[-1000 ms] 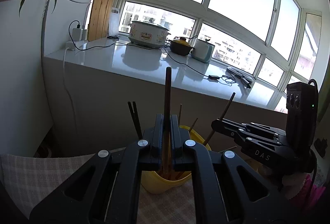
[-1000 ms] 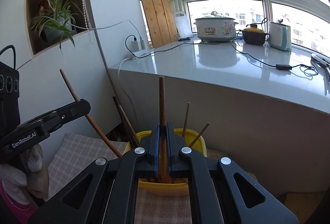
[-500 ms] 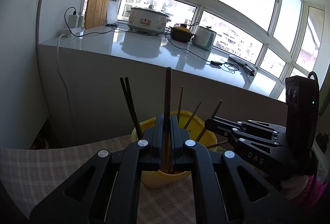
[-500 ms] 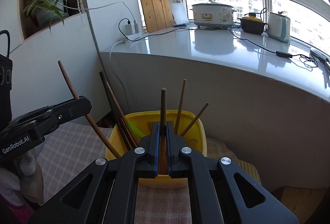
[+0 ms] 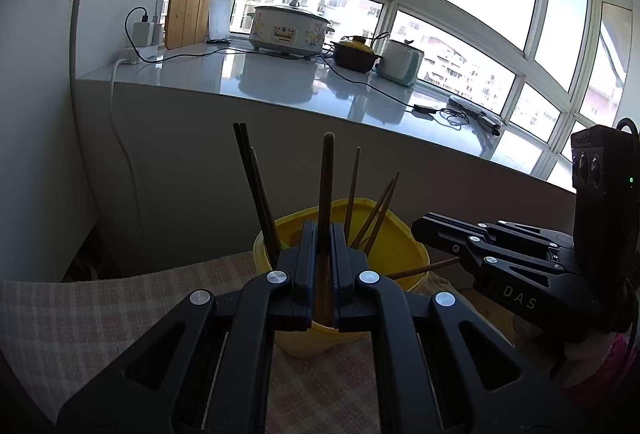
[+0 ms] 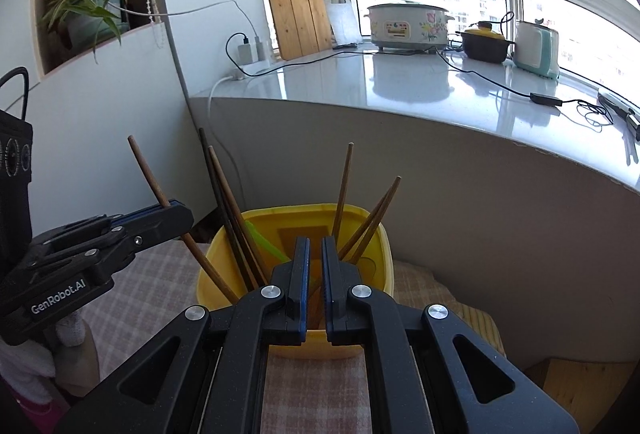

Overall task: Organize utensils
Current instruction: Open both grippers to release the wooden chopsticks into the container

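Observation:
A yellow container (image 5: 400, 234) (image 6: 218, 272) stands on a checked cloth and holds several chopsticks (image 6: 344, 186). My left gripper (image 5: 322, 226) (image 6: 180, 212) is shut on a brown chopstick (image 5: 328, 174) (image 6: 146, 170), whose lower end reaches into the container. My right gripper (image 6: 315, 240) (image 5: 420, 228) hovers over the container's near rim. It is shut on another chopstick (image 5: 420, 268), which pokes out below its fingers toward the container. In the right wrist view only a brown sliver of it shows in the gap between the fingers.
A dark pair of chopsticks (image 5: 250, 170) leans at the container's left, beside something green (image 6: 260, 238). Behind runs a white counter (image 6: 440, 86) with a cooker (image 6: 408, 24), a pot, a kettle and cables. A plant (image 6: 88, 6) sits in a wall niche.
Both grippers have come down closer to the container. The chopstick that stood high above the right fingers has sunk until no tip shows above them. The left chopstick reaches deeper into the container.

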`<state>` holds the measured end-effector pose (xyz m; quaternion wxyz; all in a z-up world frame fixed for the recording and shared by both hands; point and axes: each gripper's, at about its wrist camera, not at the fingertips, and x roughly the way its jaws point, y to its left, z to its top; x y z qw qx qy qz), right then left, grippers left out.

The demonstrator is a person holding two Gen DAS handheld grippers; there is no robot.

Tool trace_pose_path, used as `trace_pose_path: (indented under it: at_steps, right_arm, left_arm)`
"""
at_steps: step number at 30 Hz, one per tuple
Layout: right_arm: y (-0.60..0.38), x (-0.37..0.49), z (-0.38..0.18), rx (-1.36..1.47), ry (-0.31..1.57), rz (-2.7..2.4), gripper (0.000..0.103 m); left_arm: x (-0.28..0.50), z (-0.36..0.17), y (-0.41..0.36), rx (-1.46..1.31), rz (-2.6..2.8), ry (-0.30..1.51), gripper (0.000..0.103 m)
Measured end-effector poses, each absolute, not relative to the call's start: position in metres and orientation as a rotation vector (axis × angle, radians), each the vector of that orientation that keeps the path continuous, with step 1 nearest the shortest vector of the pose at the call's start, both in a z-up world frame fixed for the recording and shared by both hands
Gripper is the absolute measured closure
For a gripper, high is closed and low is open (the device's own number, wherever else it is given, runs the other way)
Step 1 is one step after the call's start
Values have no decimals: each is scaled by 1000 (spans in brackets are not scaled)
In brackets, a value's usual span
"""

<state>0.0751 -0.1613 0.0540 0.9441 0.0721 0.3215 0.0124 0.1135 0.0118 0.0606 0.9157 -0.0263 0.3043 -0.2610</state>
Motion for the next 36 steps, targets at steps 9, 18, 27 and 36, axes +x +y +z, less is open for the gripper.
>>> trace_pose_path:
  at_steps: [9, 18, 27, 36]
  right_arm:
    - [-157, 64, 56, 131, 639, 13, 99]
    - [-153, 52, 56, 118, 625, -6, 98]
    - [-155, 42, 56, 124, 608, -31, 94]
    - [-151, 32, 57, 112, 580, -43, 61]
  left_arm:
    - [104, 61, 19, -44, -521, 611, 91]
    - [86, 59, 26, -30, -519, 595, 72]
    - [62, 61, 30, 2, -508, 562, 65]
    - [37, 60, 36, 9, -492, 532, 42]
